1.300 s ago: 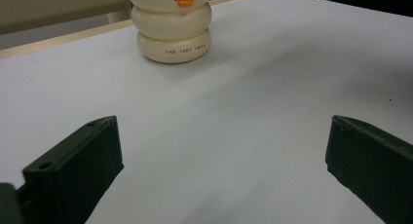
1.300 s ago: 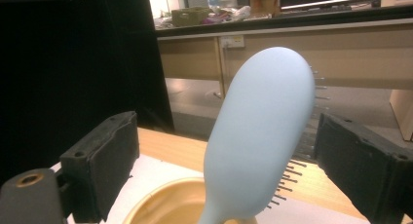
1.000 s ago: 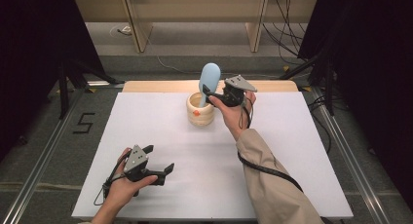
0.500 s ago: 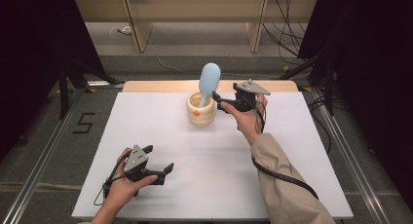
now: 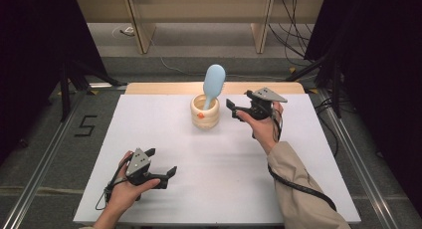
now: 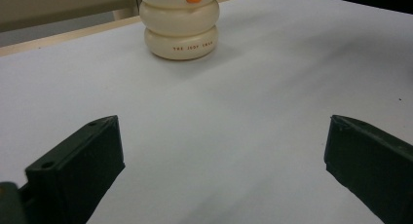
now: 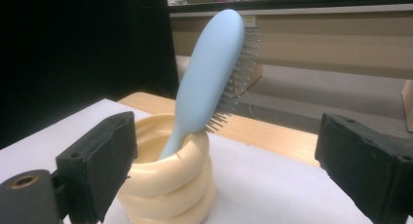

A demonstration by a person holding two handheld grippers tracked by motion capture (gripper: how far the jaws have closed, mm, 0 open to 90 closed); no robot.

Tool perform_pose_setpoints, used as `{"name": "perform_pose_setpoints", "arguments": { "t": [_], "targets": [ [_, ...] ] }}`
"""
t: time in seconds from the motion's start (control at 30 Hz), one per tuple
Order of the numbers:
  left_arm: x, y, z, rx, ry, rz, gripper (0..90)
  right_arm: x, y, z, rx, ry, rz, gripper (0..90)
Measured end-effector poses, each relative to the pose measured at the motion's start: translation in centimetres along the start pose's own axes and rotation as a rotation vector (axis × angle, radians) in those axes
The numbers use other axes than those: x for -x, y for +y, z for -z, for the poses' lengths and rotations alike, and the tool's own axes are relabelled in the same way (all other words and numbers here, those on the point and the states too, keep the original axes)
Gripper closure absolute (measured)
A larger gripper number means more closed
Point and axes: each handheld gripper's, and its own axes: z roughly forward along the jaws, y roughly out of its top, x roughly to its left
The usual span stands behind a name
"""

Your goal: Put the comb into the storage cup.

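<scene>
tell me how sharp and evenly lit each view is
High view: evenly lit white table, dark surround, hairbrush fairly sharp. Left gripper view: holder sharp, near jaws soft, a faint shadow beside the holder. Right gripper view: hairbrush crisp, jaws blurred, black backdrop at the left.

Right gripper (image 5: pixel 238 111) off the hairbrush (image 5: pixel 213 85)
You've let go and pulled back — jaws now apart, just right of the cream holder (image 5: pixel 204 113).

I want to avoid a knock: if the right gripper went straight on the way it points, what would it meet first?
Probably the cream holder with the blue hairbrush standing in it: both sit between the right gripper's open jaws in its view. Depth is hard to judge.
</scene>
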Motion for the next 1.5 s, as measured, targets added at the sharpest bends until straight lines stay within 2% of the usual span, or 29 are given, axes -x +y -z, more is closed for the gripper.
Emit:
{"name": "perform_pose_setpoints", "arguments": {
  "t": [0.5, 0.8, 1.23, 1.5],
  "targets": [
    [-0.1, 0.0, 0.0, 0.0, 0.006, 0.002, 0.3, 1.7, -0.6, 3.1, -0.026, 0.001, 0.024, 9.2],
    [-0.2, -0.1, 0.0, -0.005, 0.011, -0.001, 0.3, 2.2, -1.3, 4.9, -0.046, 0.008, 0.041, 9.2],
    [-0.2, -0.1, 0.0, -0.005, 0.016, -0.001, 0.3, 2.3, -2.6, 6.7, -0.063, 0.03, 0.041, 9.1],
    [-0.3, -0.1, 0.1, -0.003, 0.019, -0.003, 0.3, 1.9, -3.3, 7.5, -0.082, 0.05, 0.062, 8.9]
  ]
}}
